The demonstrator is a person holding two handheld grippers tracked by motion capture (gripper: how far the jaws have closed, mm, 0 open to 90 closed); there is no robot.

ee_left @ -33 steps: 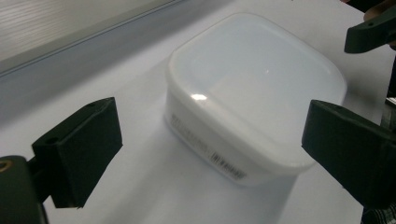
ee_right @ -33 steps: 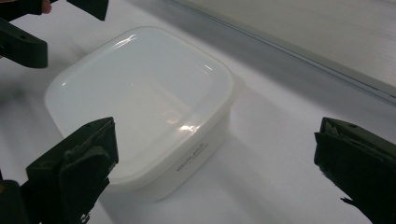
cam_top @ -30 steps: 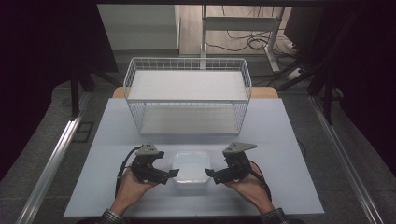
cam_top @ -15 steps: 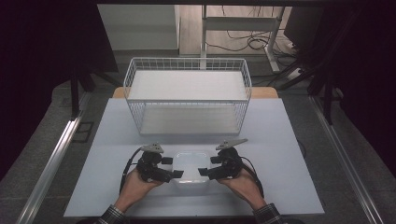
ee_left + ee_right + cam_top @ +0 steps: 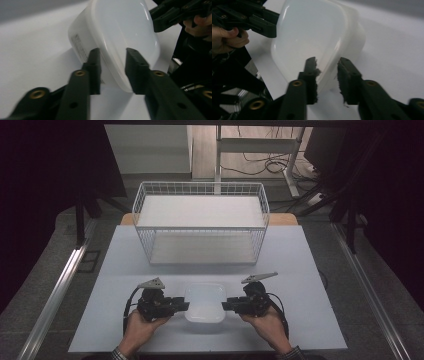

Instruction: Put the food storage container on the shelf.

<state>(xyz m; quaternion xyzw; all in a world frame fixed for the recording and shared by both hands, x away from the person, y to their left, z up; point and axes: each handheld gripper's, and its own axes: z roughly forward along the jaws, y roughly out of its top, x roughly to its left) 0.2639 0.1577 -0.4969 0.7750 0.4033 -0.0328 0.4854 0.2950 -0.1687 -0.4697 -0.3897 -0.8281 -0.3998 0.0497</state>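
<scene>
gripping the white plastic tub (image 5: 204,302) on the tabletop (image 5: 300,265), left gripper (image 5: 183,306) and right gripper (image 5: 227,305) have just closed on opposite rims.

A lab or test room: black curtains (image 5: 50,180) flank a pale tabletop (image 5: 300,270), metal rails (image 5: 55,290) beside it, loose cables (image 5: 260,165) on the floor behind.

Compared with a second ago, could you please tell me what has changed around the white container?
Both hands closed in on the white container: the left tool and right tool slid inward to its opposite ends, and their jaws have just been closing, each pair now straddling the container's rim. The container rests on the table where it was; the wire basket is unmoved.
</scene>
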